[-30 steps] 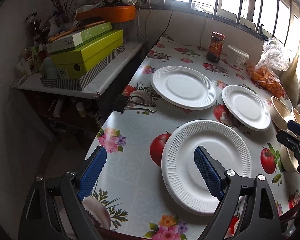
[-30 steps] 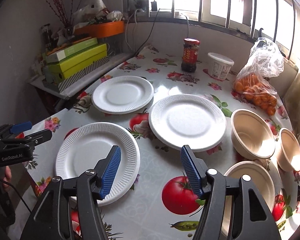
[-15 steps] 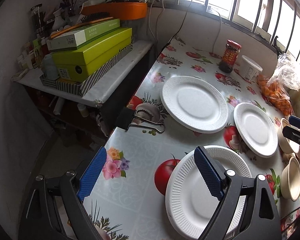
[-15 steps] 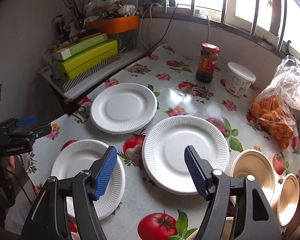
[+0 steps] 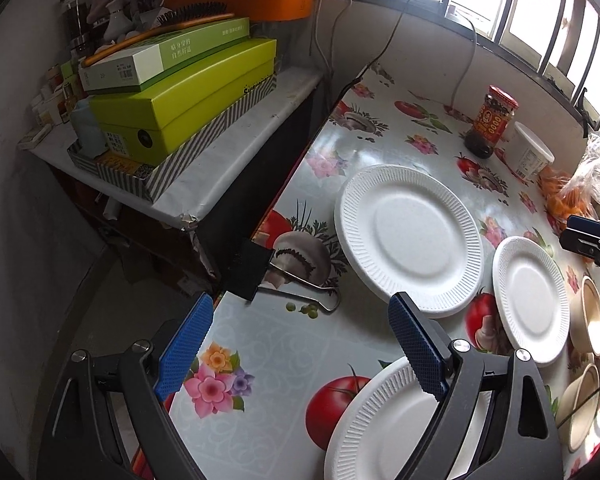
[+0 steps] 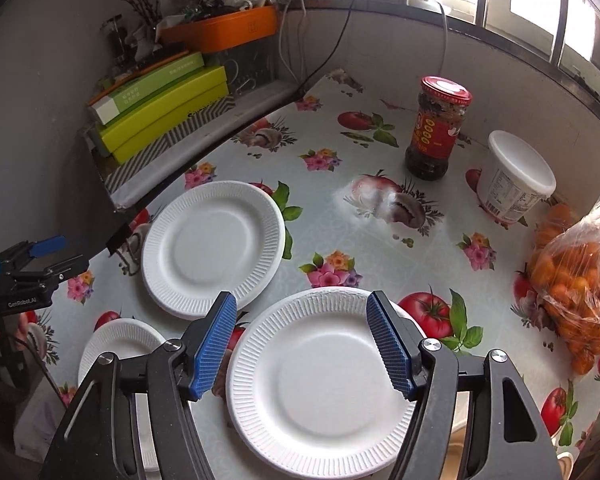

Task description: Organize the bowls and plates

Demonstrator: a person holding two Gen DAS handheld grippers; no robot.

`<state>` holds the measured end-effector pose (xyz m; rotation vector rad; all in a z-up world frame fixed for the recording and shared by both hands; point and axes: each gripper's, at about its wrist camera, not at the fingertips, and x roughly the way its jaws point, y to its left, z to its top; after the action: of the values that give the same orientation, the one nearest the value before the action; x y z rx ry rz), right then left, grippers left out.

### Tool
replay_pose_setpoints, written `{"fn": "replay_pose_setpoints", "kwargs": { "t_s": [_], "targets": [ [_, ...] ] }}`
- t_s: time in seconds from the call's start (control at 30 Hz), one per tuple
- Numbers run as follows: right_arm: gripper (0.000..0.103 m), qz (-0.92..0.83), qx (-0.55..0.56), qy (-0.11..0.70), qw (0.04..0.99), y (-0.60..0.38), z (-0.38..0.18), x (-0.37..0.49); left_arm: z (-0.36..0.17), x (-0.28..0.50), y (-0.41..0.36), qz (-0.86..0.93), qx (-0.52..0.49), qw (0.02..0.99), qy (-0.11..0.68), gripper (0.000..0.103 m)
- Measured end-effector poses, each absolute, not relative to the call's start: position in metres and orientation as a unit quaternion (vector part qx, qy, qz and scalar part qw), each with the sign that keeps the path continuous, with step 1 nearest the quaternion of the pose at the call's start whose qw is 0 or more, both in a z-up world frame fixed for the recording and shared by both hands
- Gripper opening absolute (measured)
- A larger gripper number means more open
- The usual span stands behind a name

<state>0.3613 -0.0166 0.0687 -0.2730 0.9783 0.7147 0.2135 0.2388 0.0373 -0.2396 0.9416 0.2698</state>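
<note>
With the left tongs (image 5: 300, 344) held released and empty, the closing right tongs (image 6: 302, 344), not yet clamped, should be lowered onto the rim of the middle white ribbed paper plate (image 6: 320, 384), which lies flat on the flower-patterned counter (image 6: 380, 248) beneath them.

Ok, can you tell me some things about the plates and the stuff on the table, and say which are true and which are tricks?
1. Three white paper plates lie on the table. True.
2. The jar has a blue lid. False: its lid is red.
3. The right gripper grips a plate. False: its jaws are closing, but the near plate lies flat below them, untouched.
4. A bag of oranges sits right of the white tub. True.
5. The left gripper is empty. True.
</note>
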Motion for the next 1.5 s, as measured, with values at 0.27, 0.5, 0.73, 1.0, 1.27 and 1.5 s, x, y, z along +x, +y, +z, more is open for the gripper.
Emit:
{"fn": "replay_pose_setpoints", "kwargs": {
  "t_s": [0.27, 0.5, 0.73, 1.0, 1.27, 1.5],
  "targets": [
    [0.042, 0.376, -0.134, 0.484, 0.779, 0.013, 0.039, 0.393, 0.024, 0.233, 0.235, 0.12, -0.129, 0.867, 0.466, 0.066],
    [0.035, 0.398, -0.103, 0.515, 0.753, 0.027, 0.018, 0.417, 0.01, 0.252, 0.236, 0.113, -0.153, 0.859, 0.476, 0.059],
    [0.035, 0.39, -0.093, 0.533, 0.745, 0.036, 0.0, 0.428, 0.001, 0.268, 0.239, 0.098, -0.172, 0.85, 0.488, 0.059],
    [0.027, 0.387, -0.082, 0.55, 0.735, 0.04, -0.014, 0.429, -0.012, 0.273, 0.241, 0.081, -0.194, 0.838, 0.503, 0.05],
    [0.02, 0.386, -0.068, 0.555, 0.734, 0.041, -0.017, 0.429, -0.014, 0.276, 0.238, 0.067, -0.193, 0.838, 0.505, 0.038],
    [0.018, 0.387, -0.069, 0.552, 0.735, 0.042, -0.013, 0.426, -0.012, 0.278, 0.234, 0.06, -0.192, 0.841, 0.502, 0.03]
  ]
}}
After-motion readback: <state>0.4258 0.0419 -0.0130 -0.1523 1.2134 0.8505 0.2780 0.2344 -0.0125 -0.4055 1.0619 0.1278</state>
